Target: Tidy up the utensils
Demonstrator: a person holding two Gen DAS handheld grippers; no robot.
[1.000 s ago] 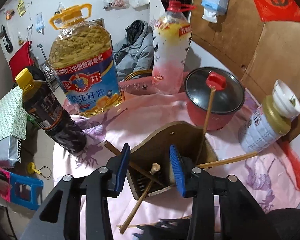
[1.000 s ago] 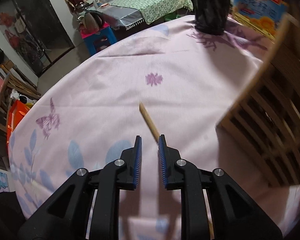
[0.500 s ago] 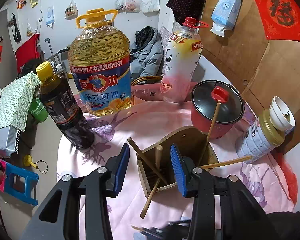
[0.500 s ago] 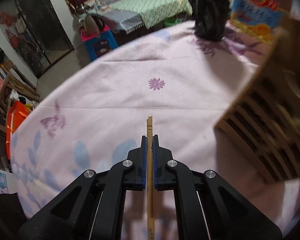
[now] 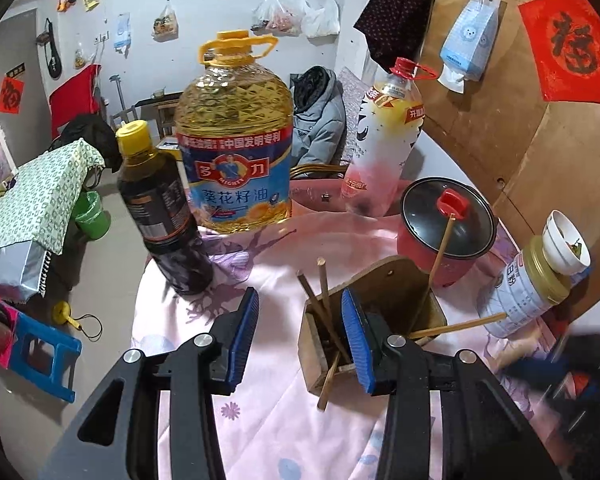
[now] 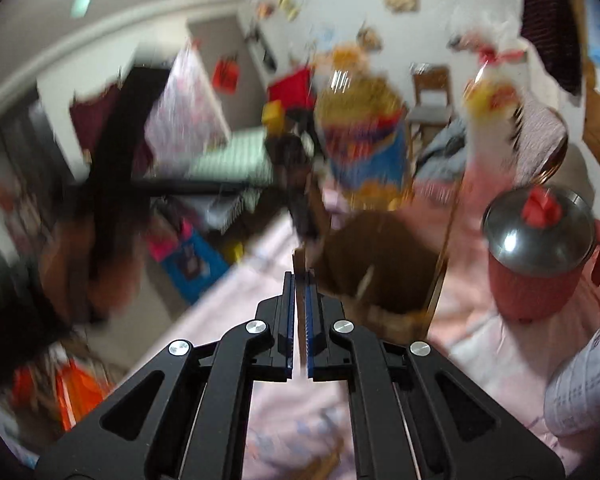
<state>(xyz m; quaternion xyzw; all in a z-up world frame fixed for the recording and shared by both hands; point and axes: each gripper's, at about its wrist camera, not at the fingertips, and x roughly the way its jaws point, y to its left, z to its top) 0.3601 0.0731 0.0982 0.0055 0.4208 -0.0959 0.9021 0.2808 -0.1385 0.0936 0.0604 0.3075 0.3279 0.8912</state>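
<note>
A: At about five o'clock in the left wrist view stands the wooden holder (image 5: 384, 280) on the pink cloth of the bench (image 5: 268, 432), with several chopsticks (image 5: 324, 280) leaning out of it at different angles.

B: And the left hand-held gripper (image 5: 298, 338)?

A: Its jaws stand partly apart with nothing pressed between them. The right blue pad (image 5: 354, 344) sits in front of the holder; the left pad is over bare cloth.

B: What surrounds the holder?

A: A dark sauce bottle (image 5: 160, 208) at ten o'clock from it, a big oil jug (image 5: 236, 148) at eleven, a pink drink bottle (image 5: 384, 140) at twelve, a red pot (image 5: 446, 232) with a dark lid at one o'clock, and a tin (image 5: 528, 296) with a small white bowl (image 5: 566, 244) on top at three. One chopstick reaches from the holder toward the tin.

B: The right hand-held gripper (image 6: 299, 284)?

A: Closed tight on a single chopstick (image 6: 300, 344), which runs straight along the narrow slit between the pads. That view is badly blurred, but the holder (image 6: 384, 264) shows just past the fingertips toward one o'clock, and the red pot (image 6: 536, 272) sits at three o'clock.

B: Does the held chopstick touch the holder?

A: I cannot tell; the blur hides its tip.
</note>
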